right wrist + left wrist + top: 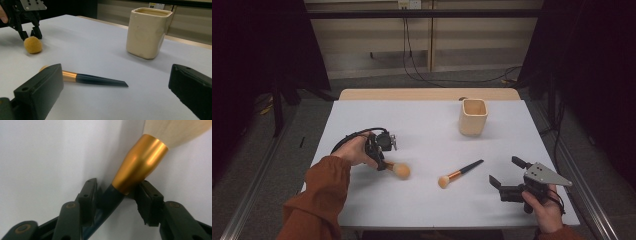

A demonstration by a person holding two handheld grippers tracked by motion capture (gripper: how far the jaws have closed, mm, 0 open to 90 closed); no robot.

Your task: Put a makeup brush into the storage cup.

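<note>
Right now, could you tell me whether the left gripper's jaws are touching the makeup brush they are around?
Touching: in the left gripper view the left gripper has both pads against the makeup brush where dark handle meets gold ferrule.

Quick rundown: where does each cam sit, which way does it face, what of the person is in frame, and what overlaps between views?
High view: above the person's side, looking forward and down on the table; both forearms, left gripper, right gripper.
Left gripper view: on the left gripper, looking down its jaws at the brush between them; the right jaw touches its gold ferrule.
Right gripper view: on the right gripper, low across the table; wide-open jaws, second brush, cup.
Shared: high and right gripper views both show cup, second brush and left gripper.
</note>
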